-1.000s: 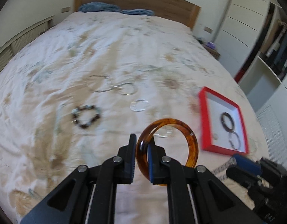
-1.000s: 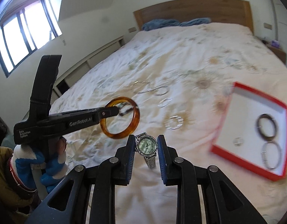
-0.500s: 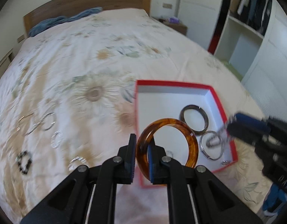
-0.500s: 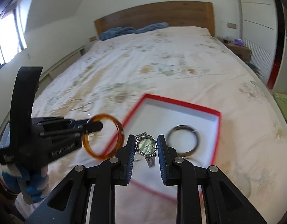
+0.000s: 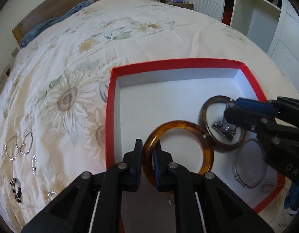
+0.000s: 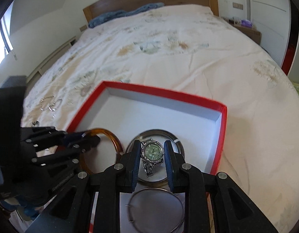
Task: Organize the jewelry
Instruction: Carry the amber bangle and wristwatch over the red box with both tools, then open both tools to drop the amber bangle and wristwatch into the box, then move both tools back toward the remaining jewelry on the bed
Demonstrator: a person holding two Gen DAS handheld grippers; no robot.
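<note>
Over the red-rimmed box (image 5: pixel 110 104) on the bed (image 5: pixel 130 29), the left gripper (image 5: pixel 148 149) clamps an amber bangle (image 5: pixel 205 145) beside the right gripper (image 6: pixel 151 152) pinching a watch (image 6: pixel 152 151), with the box's far half bare.

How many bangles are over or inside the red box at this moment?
3. The amber bangle is held over the red box by the left gripper. The dark bangle and the thin silver bangle lie inside. The grippers may hide more.
</note>
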